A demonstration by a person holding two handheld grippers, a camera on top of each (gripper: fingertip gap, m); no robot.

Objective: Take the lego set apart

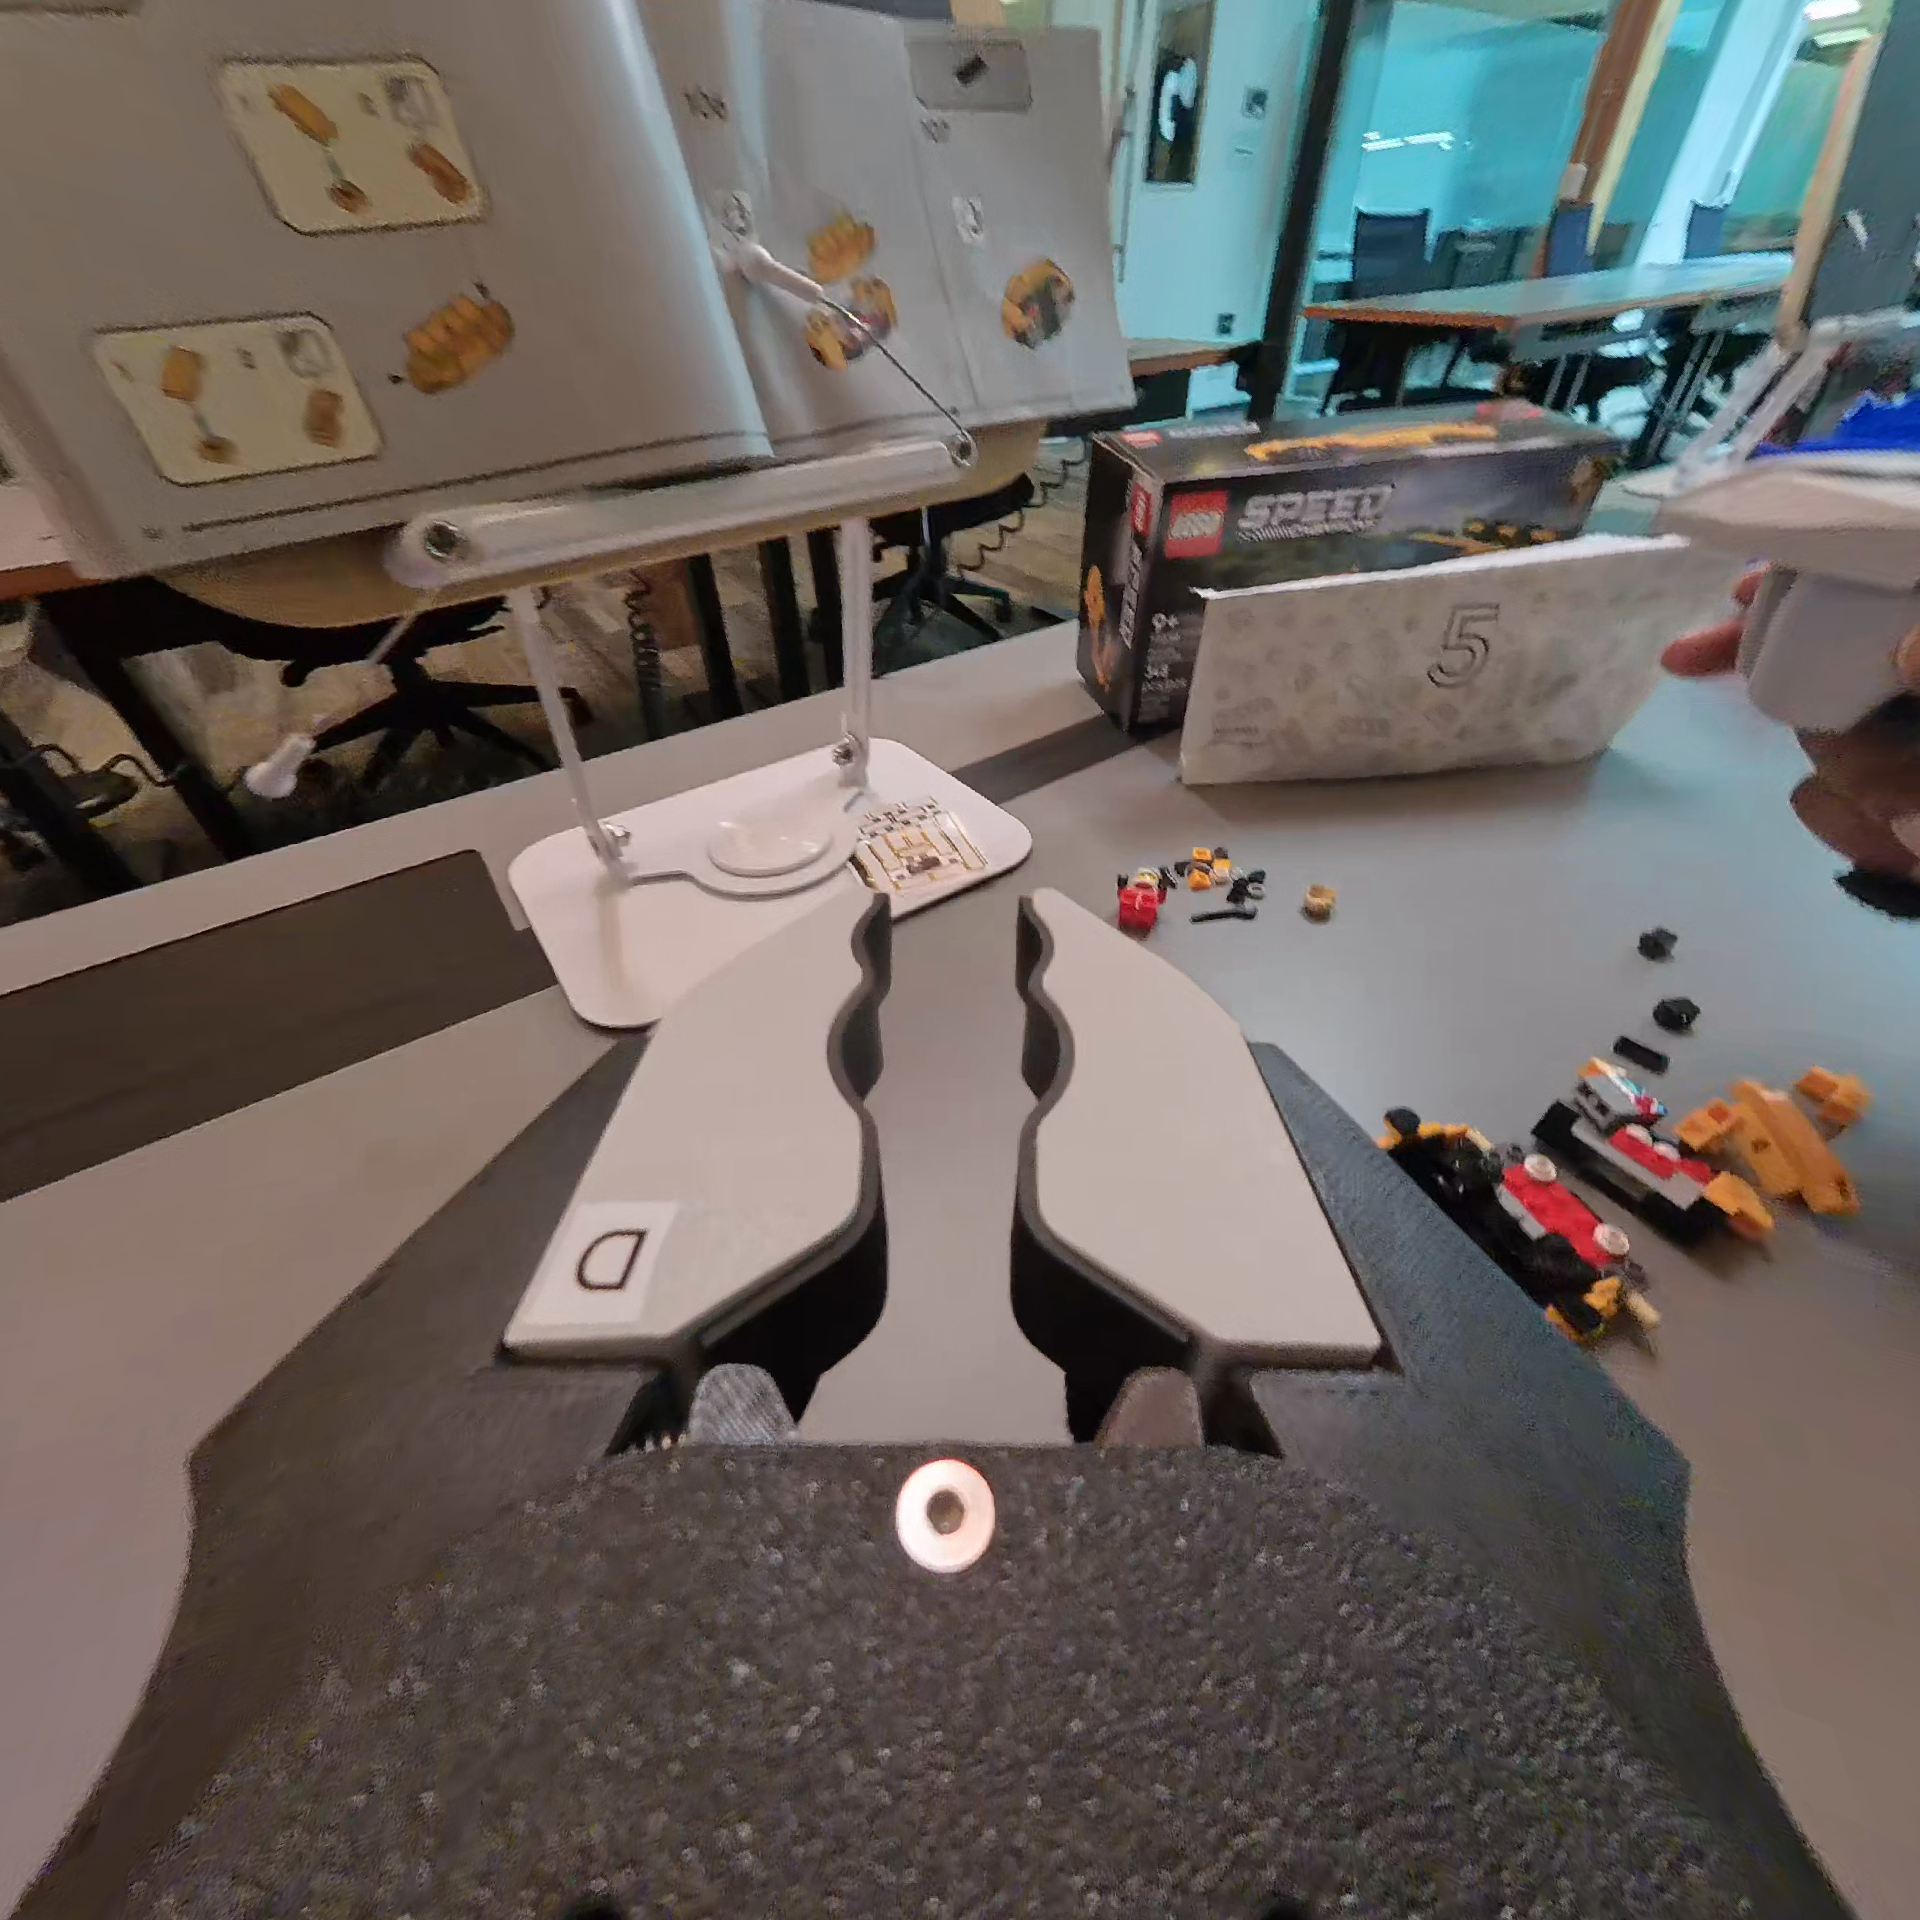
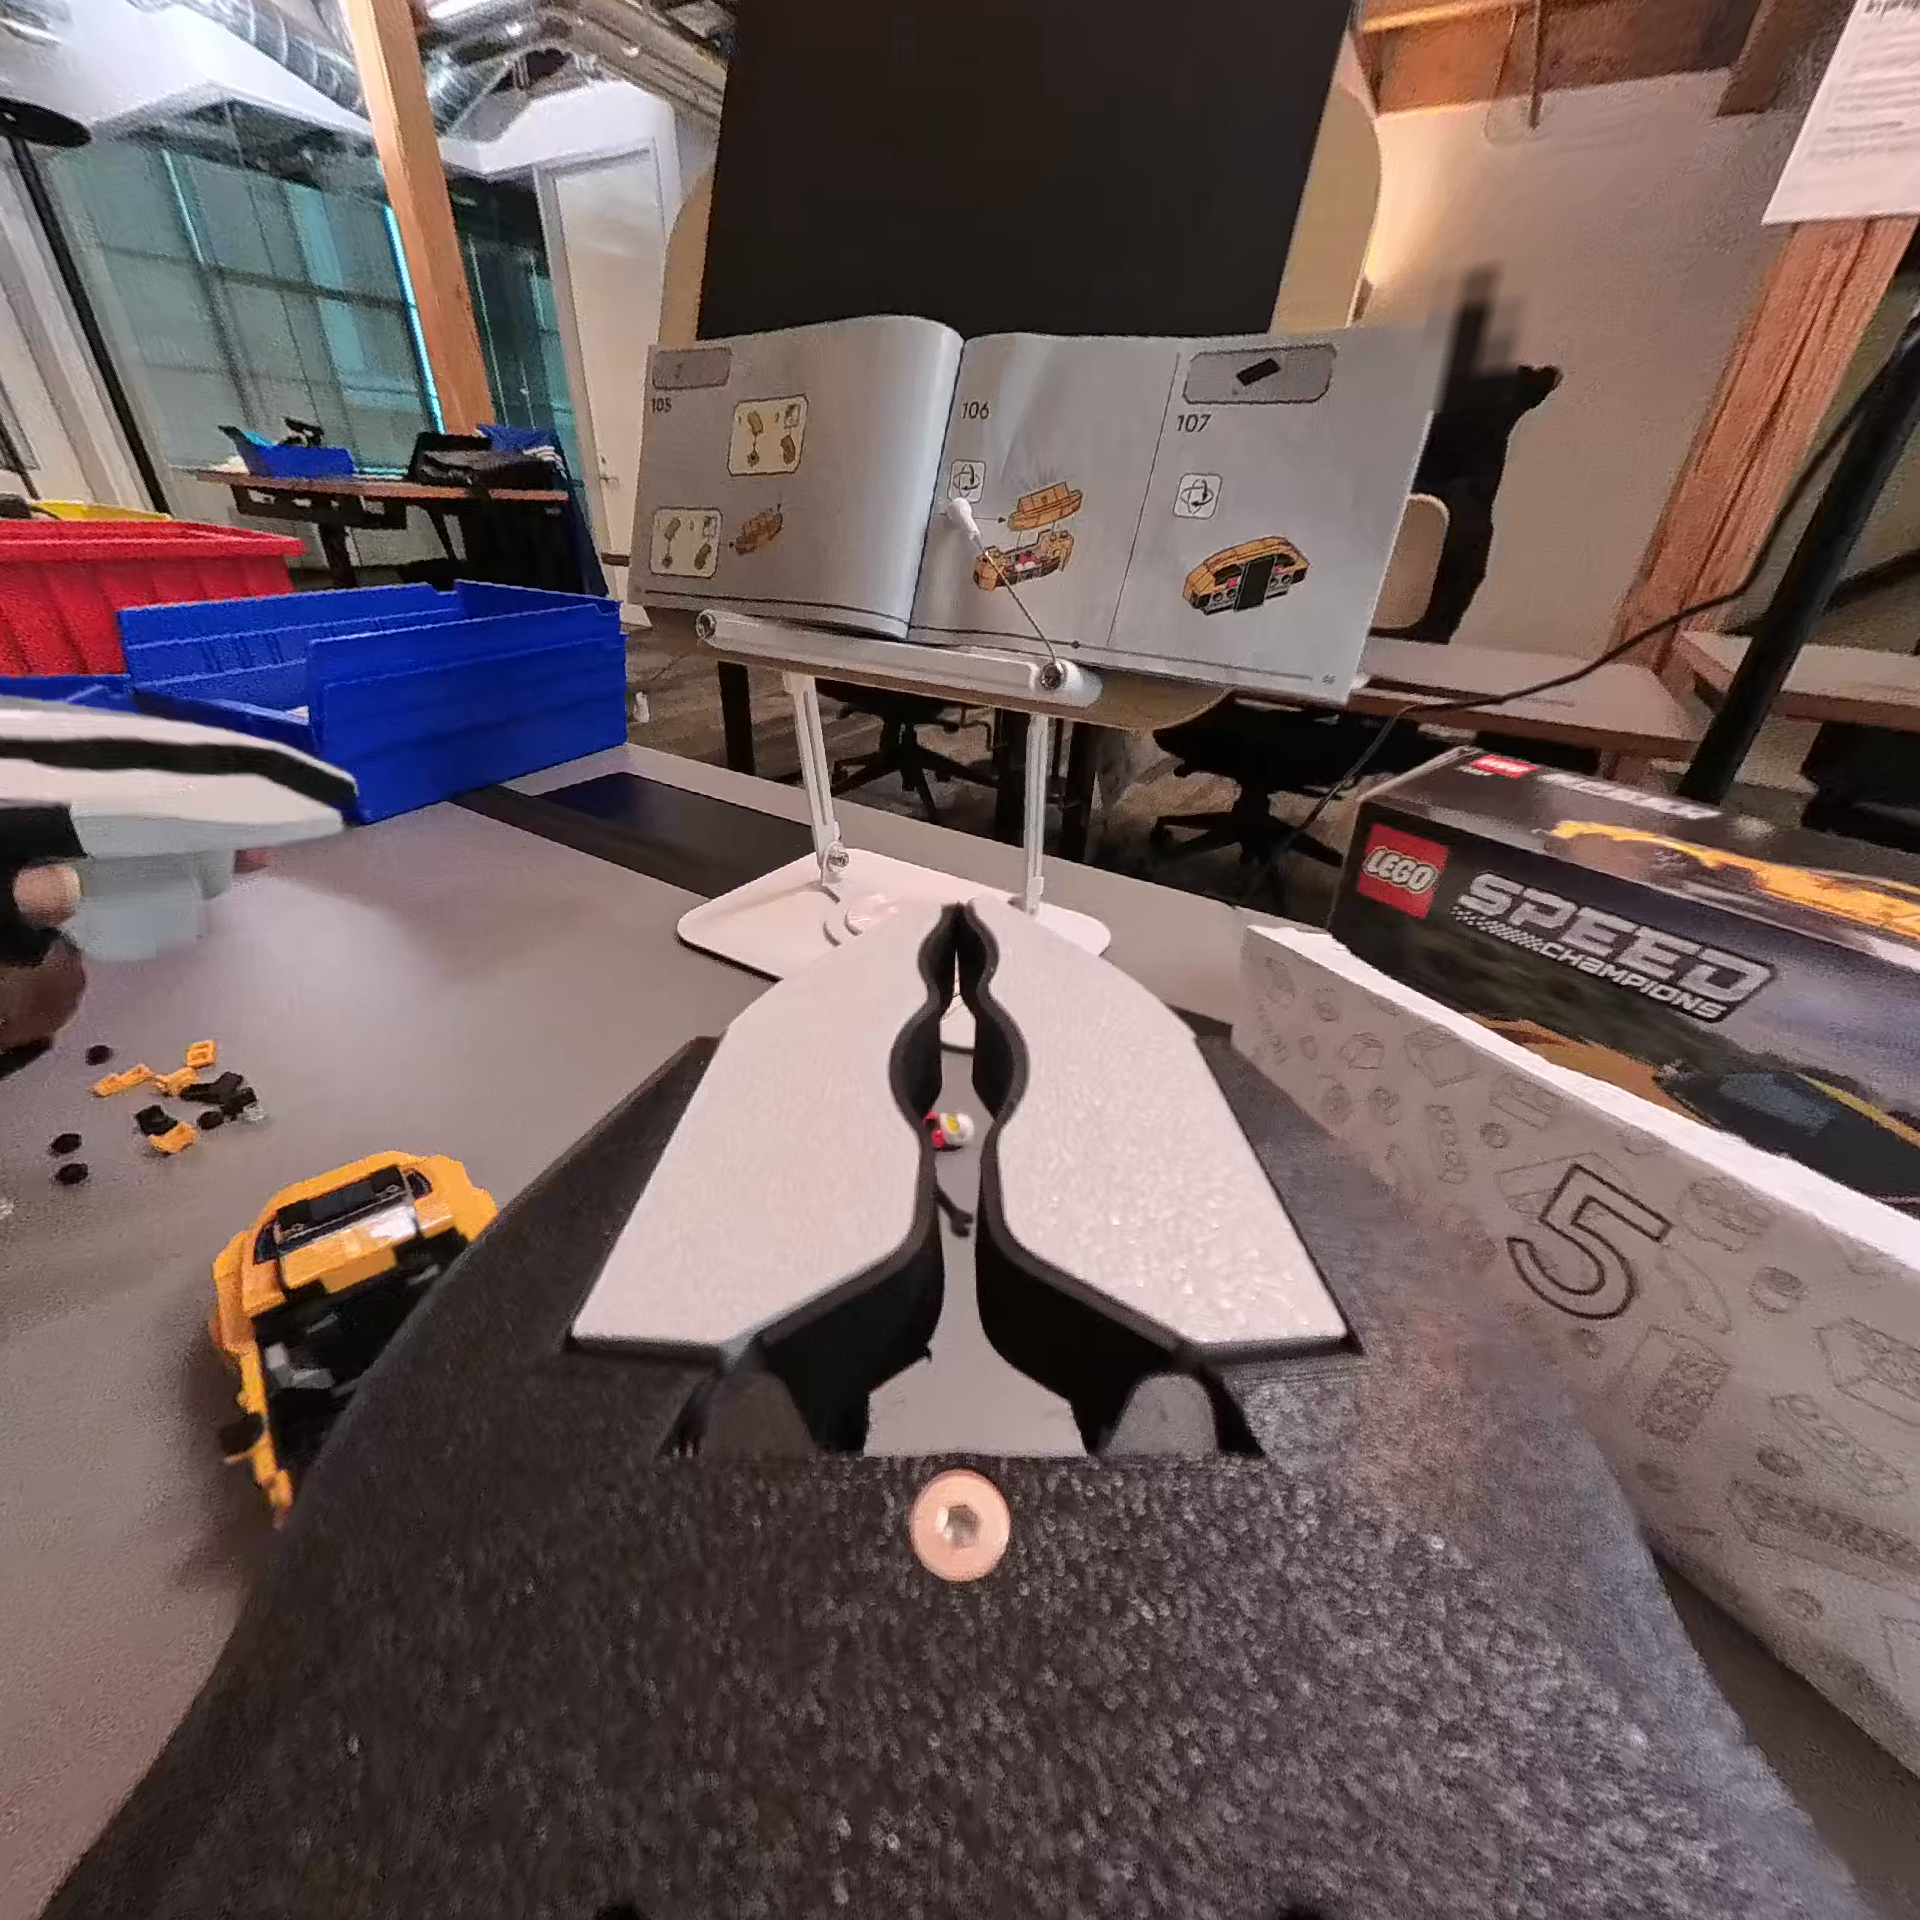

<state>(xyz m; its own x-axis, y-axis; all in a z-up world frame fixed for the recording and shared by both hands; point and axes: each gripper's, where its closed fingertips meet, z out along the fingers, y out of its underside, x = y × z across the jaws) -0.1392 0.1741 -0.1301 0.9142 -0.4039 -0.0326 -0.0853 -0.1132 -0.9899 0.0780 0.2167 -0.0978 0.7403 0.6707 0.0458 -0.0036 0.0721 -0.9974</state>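
In the left wrist view, my left gripper (image 1: 954, 914) is open and empty, with bare table between its fingers. To its right lie a black, red and yellow Lego car chassis (image 1: 1527, 1216), a second chunk with orange parts (image 1: 1725, 1143) and a small pile of loose pieces (image 1: 1205, 883). In the right wrist view, my right gripper (image 2: 961, 914) is shut with its tips touching and nothing visible between them. It hovers over the table, and a small red and white piece (image 2: 948, 1130) lies on the table below the fingers. A yellow Lego car body (image 2: 332, 1278) and scattered small pieces (image 2: 177, 1091) lie to its left.
An open instruction booklet (image 2: 997, 488) rests on a white stand (image 1: 769, 862) at the table's far side. A Lego box (image 1: 1340, 520) and a white numbered paper bag (image 1: 1434, 665) stand at the right. Blue bins (image 2: 395, 675) and a red bin (image 2: 104, 582) stand at the far left. The grippers' ends are close to 25 cm from one another.
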